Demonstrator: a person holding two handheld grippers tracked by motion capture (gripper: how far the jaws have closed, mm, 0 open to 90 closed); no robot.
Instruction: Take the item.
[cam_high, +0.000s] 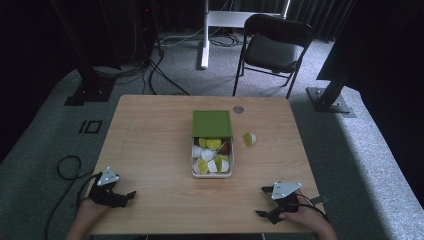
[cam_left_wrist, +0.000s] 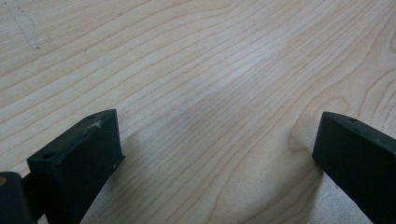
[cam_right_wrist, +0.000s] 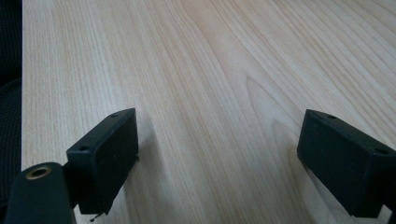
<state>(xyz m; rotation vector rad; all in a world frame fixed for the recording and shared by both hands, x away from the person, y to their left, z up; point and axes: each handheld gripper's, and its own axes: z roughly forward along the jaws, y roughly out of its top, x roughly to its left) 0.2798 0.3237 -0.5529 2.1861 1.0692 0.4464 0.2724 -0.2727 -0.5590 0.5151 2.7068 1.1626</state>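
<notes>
Left gripper (cam_high: 131, 194) and right gripper (cam_high: 261, 201) rest on the table (cam_high: 150, 150) — jaws spread wide, nothing between them; box (cam_high: 212, 172) of capsules sits mid-table, well apart. One capsule (cam_high: 249, 138) lies just beside it.

Bare wooden table (cam_high: 150, 150) lies open between the left gripper (cam_high: 131, 194) and the right gripper (cam_high: 264, 201), both at the near edge. The only obstacles stand mid-table: a box (cam_high: 212, 172) of capsules with its green lid (cam_high: 212, 123) slid back, and one loose capsule (cam_high: 249, 139) just right of it.
</notes>
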